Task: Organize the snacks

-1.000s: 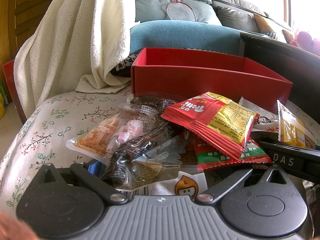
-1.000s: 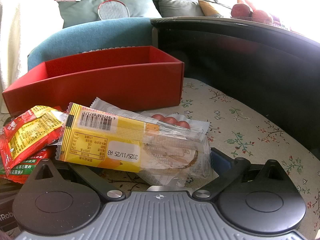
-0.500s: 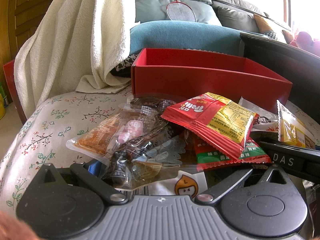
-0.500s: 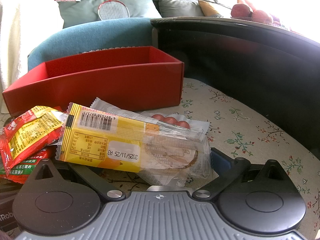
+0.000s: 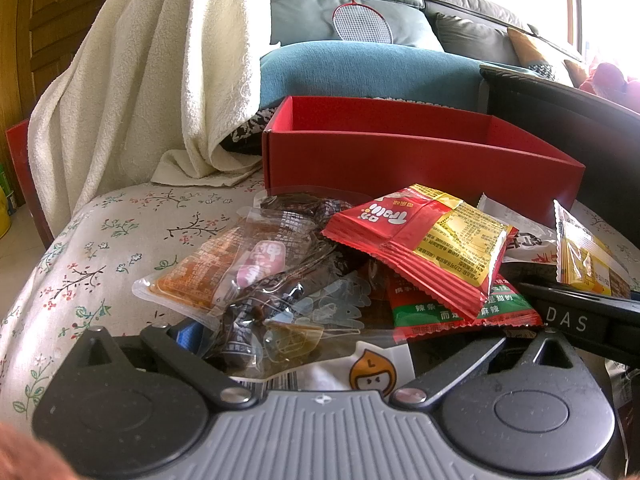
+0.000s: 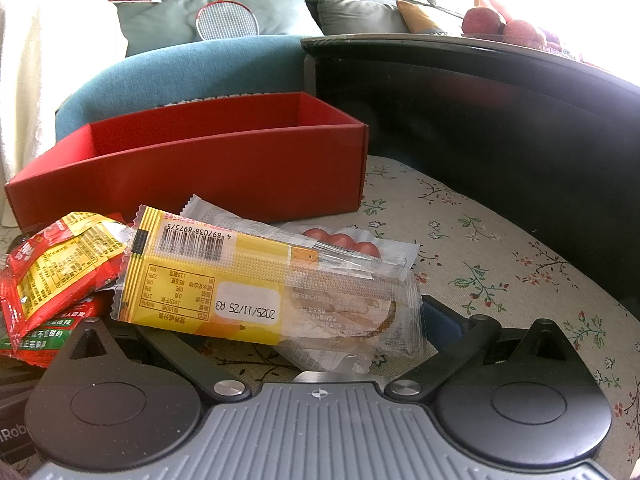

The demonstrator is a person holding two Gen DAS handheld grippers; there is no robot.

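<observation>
An empty red box (image 5: 420,160) (image 6: 208,168) stands on the floral cushion (image 5: 100,248) behind a pile of snack packets. In the left wrist view the pile holds a red and yellow packet (image 5: 424,240), a red and green packet (image 5: 460,308), clear packets of dark snacks (image 5: 272,296) and an orange packet (image 5: 188,280). My left gripper (image 5: 320,344) is open, its fingers spread around the near packets. In the right wrist view a yellow and clear bar packet (image 6: 256,292) lies between the spread fingers of my open right gripper (image 6: 304,344). A white packet with red sausages (image 6: 352,242) lies behind it.
A white towel (image 5: 132,80) hangs at the left. A blue cushion (image 5: 360,68) and a sofa with a badminton racket (image 5: 362,24) are behind the box. A dark table (image 6: 480,120) with red fruit (image 6: 482,22) stands at the right. My right gripper's black body (image 5: 580,320) lies beside the pile.
</observation>
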